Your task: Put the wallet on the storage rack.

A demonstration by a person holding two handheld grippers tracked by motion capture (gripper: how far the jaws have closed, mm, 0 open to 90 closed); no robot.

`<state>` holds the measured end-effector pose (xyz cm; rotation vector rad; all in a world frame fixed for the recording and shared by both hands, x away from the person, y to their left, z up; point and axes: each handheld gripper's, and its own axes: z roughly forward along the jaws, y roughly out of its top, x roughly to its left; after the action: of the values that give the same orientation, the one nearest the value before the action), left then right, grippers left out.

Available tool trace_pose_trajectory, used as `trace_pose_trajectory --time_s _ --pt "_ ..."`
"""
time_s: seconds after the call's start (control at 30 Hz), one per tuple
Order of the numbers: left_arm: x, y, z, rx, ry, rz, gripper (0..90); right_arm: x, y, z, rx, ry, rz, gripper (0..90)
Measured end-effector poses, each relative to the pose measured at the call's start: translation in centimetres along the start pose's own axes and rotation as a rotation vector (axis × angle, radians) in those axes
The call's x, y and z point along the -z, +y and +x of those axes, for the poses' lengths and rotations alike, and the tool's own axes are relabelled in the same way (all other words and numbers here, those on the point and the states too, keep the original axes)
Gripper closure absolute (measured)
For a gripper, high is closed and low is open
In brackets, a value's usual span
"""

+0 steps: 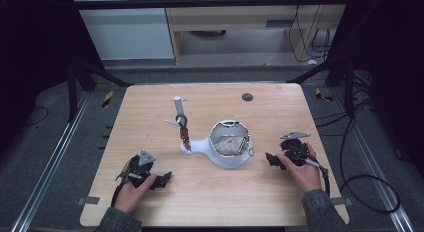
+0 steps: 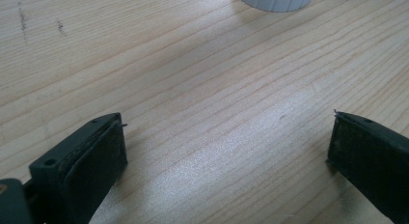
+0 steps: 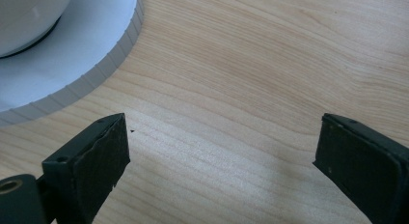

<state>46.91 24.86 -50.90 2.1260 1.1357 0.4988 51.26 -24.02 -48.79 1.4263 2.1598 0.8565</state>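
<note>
White plastic stand (image 1: 227, 151) with a round bowl-like body and a long flat foot sits near the middle of the light wooden table (image 1: 210, 202), between the 2 sets of tongs and a little farther from the person than either. Nearest the table's front edge, the left tongs (image 1: 162, 179) rest low on the wood in the person's left hand (image 1: 131, 184), with the grey three-cornered plate on top; their black jaws stand spread wide with nothing between them, pointing toward the stand. In the left gripper view bare wood grain lies between the 2 padded jaws and the stand's ribbed white edge (image 2: 276, 0) shows at the top, well apart from them. Slightly farther back on the other side, the right tongs (image 1: 272, 158) lie in the person's right hand (image 1: 302, 169), jaws likewise spread and holding nothing, aimed at the stand's round end and near it but not touching. The right gripper view shows the ribbed white rim (image 3: 87, 74) curving just beyond the left jaw. Inside the stand's bowl a pale crumpled lining (image 1: 229, 144) shows behind a silvery metal rim. At the tip of the foot a thin upright post (image 1: 181, 123) rises, white at the top, with a dark clip and brownish parts lower down; their detail is too small to tell. Farther off, a small dark round disc (image 1: 247, 97) lies by the table's far edge.
</note>
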Motion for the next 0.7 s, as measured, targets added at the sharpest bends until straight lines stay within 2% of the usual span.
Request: trace_pose_trajectory --time_s 0.3,0.6,0.7 --pt "0.0 0.0 0.0 -0.001 -0.002 0.000 0.0 -0.8 -0.3 -0.1 -0.035 -0.009 -0.010 4.6" --pt "0.0 0.0 0.1 -0.003 -0.007 -0.001 0.0 -1.4 -1.2 0.0 -0.046 -0.011 -0.009 4.3" --pt "-0.1 0.1 0.1 -0.004 -0.009 -0.002 0.0 -1.4 -1.5 0.1 -0.047 -0.020 -0.026 4.1"
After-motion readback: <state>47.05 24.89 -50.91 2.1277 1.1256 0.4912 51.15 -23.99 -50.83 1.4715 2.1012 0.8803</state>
